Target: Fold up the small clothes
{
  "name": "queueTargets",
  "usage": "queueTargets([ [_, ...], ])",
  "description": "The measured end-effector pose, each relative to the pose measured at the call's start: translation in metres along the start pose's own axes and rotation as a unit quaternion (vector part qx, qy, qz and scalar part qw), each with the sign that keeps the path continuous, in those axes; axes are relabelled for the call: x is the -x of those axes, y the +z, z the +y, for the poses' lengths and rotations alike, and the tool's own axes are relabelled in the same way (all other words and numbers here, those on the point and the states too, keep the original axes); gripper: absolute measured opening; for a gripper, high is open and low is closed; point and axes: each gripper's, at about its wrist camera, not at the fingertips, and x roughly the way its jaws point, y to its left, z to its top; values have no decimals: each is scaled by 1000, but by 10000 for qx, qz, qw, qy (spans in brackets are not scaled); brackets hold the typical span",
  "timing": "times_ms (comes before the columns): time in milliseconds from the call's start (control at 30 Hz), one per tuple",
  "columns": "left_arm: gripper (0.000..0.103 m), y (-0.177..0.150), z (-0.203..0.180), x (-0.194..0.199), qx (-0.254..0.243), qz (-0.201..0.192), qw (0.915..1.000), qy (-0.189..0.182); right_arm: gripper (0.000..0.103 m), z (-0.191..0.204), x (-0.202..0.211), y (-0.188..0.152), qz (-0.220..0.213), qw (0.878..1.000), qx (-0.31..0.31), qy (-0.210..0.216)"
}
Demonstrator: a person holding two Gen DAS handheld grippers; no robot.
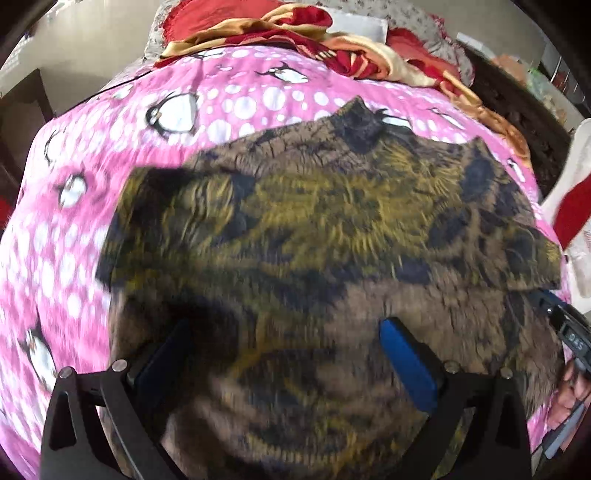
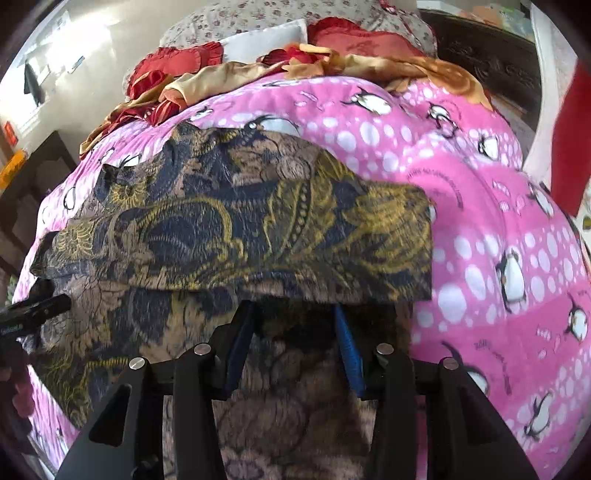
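Note:
A small garment [image 1: 332, 229] in brown, navy and gold print lies spread on the pink penguin blanket [image 1: 74, 229]. In the right wrist view the garment [image 2: 240, 236] has its far part folded over toward me, and the fold's edge ends just at my fingertips. My left gripper [image 1: 284, 325] hovers over the cloth, open wide with nothing between its blue pads. My right gripper [image 2: 291, 308] stands partly open at the folded edge, its pads apart and not pressing the cloth. The right gripper's body [image 1: 569, 332] shows at the left view's right edge.
A crumpled red and gold blanket [image 2: 229, 74] and floral pillows [image 2: 280, 18] are heaped at the far end of the bed. A dark wooden frame [image 2: 491, 51] runs along the right. A red and white item [image 1: 572, 206] stands at the right edge. Bare pink blanket [image 2: 498, 258] lies right of the garment.

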Motion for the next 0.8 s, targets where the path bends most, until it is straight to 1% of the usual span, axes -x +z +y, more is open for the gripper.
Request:
queueTargets([
  [33, 101, 6, 1, -1, 32, -28, 10000, 10, 27, 0, -1, 5, -25, 10000, 4, 8],
  [67, 96, 18, 6, -2, 157, -105, 9998, 35, 27, -1, -1, 12, -65, 10000, -28, 59],
  [133, 88, 46, 20, 0, 486, -314, 9983, -65, 27, -7, -1, 32, -222, 9993, -150, 252],
  [167, 88, 58, 26, 2, 599, -448, 9972, -84, 25, -10, 1, 42, -341, 9986, -170, 360],
  [200, 88, 75, 34, 5, 675, -697, 9953, -71, 24, -14, 3, 55, -543, 9973, -161, 474],
  [233, 88, 91, 43, 11, 709, -963, 9928, 37, 24, -16, 5, 68, -721, 9958, -165, 542],
  [267, 88, 99, 52, 17, 818, -1084, 9906, 168, 24, -21, 9, 81, -915, 9941, -211, 546],
  [300, 87, 104, 60, 24, 954, -1189, 9881, 223, 24, -25, 13, 88, -1003, 9935, -291, 460],
  [333, 87, 105, 68, 32, 1090, -1316, 9852, 171, 24, -29, 18, 94, -1088, 9925, -392, 408],
  [367, 87, 102, 73, 41, 1182, -1458, 9822, 48, 24, -33, 26, 96, -1220, 9904, -450, 476],
  [400, 87, 96, 75, 48, 1185, -1573, 9804, -55, 24, -35, 33, 95, -1299, 9893, -443, 504],
  [433, 88, 87, 73, 53, 1101, -1613, 9807, -132, 24, -36, 39, 91, -1370, 9887, -407, 461],
  [467, 88, 80, 69, 55, 986, -1590, 9821, -198, 24, -34, 44, 83, -1388, 9890, -341, 388],
  [500, 88, 66, 59, 57, 809, -1537, 9842, -329, 24, -29, 45, 75, -1270, 9907, -285, 385],
  [533, 88, 56, 51, 57, 693, -1496, 9854, -427, 24, -23, 43, 66, -1032, 9935, -206, 434],
  [600, 88, 30, 29, 49, 347, -1216, 9901, -612, 24, 4, 34, 42, -518, 9969, 116, 582],
  [633, 87, 16, 12, 40, 121, -995, 9928, -661, 24, 23, 27, 31, -258, 9969, 394, 631],
  [667, 87, 7, -1, 31, -70, -848, 9944, -629, 24, 33, 20, 25, -107, 9968, 539, 583],
  [733, 87, -1, -26, 13, -407, -548, 9970, -351, 24, 59, -4, 16, 212, 9960, 788, 370],
  [767, 87, 1, -32, 4, -463, -413, 9980, -148, 24, 70, -16, 17, 238, 9960, 860, 86],
  [800, 87, 7, -36, -2, -465, -327, 9984, 10, 24, 76, -21, 21, 155, 9957, 916, -62],
])
